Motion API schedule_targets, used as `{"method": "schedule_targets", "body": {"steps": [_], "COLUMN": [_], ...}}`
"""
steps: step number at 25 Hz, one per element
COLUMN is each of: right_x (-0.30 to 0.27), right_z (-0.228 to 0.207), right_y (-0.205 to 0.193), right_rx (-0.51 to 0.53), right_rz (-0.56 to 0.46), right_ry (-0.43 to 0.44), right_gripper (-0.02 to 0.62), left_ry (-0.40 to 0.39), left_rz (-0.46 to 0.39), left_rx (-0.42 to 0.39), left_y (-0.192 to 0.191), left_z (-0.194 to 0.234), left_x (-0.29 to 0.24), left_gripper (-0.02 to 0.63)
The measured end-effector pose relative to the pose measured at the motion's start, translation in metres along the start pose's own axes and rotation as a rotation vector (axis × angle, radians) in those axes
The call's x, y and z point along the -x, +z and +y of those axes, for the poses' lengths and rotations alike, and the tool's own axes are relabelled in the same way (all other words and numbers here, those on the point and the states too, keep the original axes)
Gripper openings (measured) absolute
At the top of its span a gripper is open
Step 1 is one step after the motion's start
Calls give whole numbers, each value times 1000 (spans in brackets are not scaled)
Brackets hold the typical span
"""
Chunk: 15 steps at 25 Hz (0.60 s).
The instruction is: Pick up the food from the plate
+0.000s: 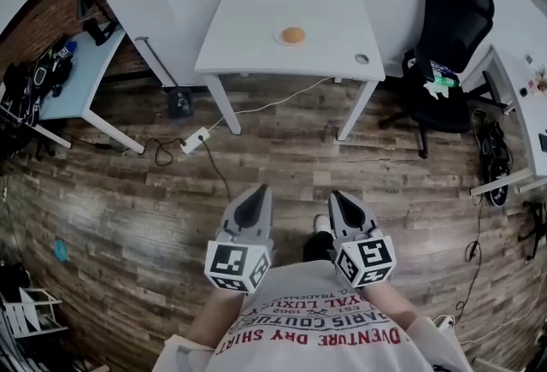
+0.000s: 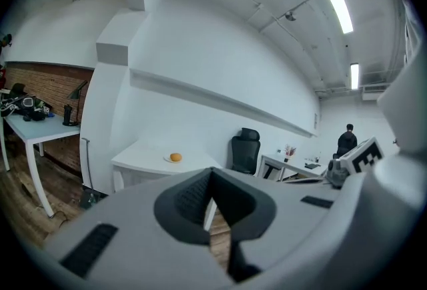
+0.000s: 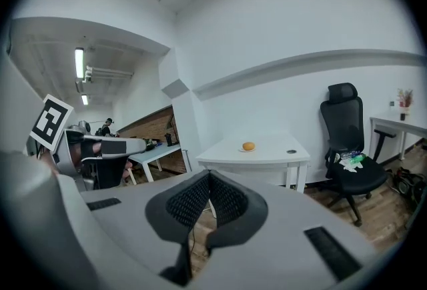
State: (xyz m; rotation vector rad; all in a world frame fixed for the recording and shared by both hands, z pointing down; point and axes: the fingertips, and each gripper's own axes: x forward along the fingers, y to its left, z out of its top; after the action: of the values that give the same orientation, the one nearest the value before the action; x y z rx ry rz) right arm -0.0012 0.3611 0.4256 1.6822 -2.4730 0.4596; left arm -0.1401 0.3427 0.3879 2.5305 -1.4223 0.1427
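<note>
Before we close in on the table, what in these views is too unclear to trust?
- Food: too small in every view to identify; just a round orange lump.
- Plate: head view, its rim barely shows against the white table.
- Round spot near the table's corner: head view, too small to identify.
- Items on the chair: head view, too small and blurry.
- Floor at the person's feet: head view, hidden by the shirt.

Here we go: one food item (image 1: 293, 34) on one plate (image 1: 279, 38), and three tables in sight: centre table (image 1: 248, 41), left table (image 1: 73, 75), right table (image 1: 521, 105). There's one office chair (image 1: 449, 28), one power strip (image 1: 196, 140), and two grippers: left gripper (image 1: 258, 195), right gripper (image 1: 340, 199).
</note>
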Motion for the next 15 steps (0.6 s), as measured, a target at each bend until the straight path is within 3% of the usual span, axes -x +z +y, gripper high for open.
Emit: {"method": "schedule_targets", "body": {"steps": [8, 15], "right_x": [-56, -98], "right_z": [-90, -158], "right_y": [55, 74], "right_rx": [17, 52], "right_rz": [-17, 4], "right_ry": [75, 137], "right_gripper": [12, 12], "left_ry": [72, 79], "left_rz": [-19, -27], "left_rx": [13, 30], "left_y": [39, 44], "left_z": [-10, -37], "left_x": [-102, -179], "left_gripper": [5, 5]}}
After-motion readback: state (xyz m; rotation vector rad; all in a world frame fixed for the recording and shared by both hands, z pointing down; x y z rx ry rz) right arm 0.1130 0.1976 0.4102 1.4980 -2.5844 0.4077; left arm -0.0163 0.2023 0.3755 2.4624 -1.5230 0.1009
